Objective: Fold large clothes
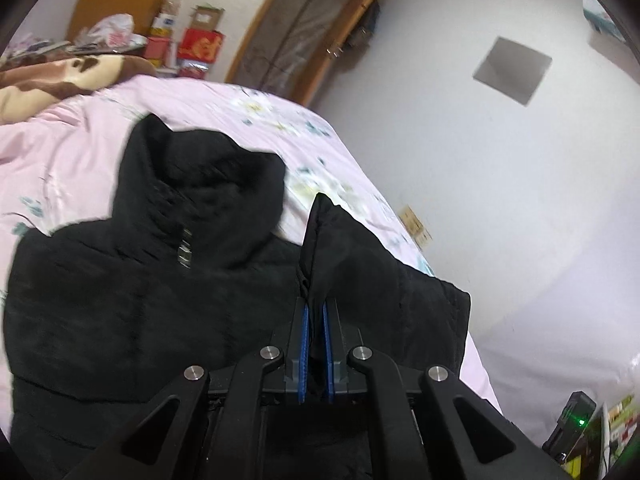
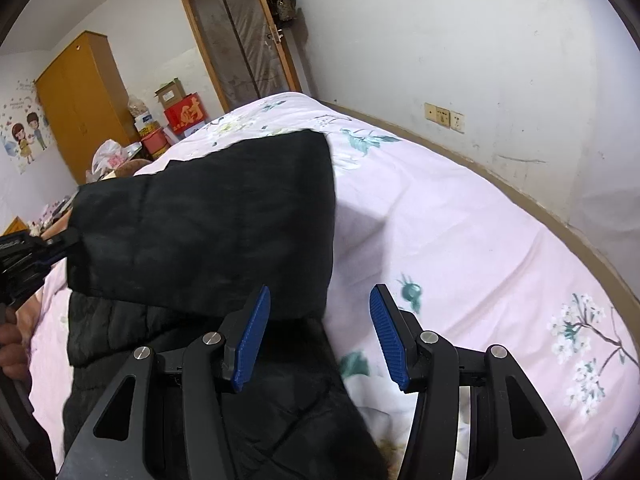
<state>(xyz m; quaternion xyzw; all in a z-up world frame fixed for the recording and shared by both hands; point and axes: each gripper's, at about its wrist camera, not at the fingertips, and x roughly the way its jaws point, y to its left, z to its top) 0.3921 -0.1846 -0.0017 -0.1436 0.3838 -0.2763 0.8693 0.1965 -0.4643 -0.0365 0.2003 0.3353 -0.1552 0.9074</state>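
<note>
On the pink bed (image 2: 460,232) lies the black coat (image 1: 120,300). Left gripper (image 1: 315,308) fingers pinch its sleeve (image 2: 208,216) tight; right gripper (image 2: 320,300) fingers stand wide, empty. That thin pinch could slip and drop the sleeve

White scuffed walls (image 2: 460,32), a wooden wardrobe (image 2: 84,96), a screened door (image 2: 240,44) and a pink floral bed (image 2: 460,220).

Matt black quilted coat (image 1: 120,300) — ribbed pads (image 2: 388,336).
</note>
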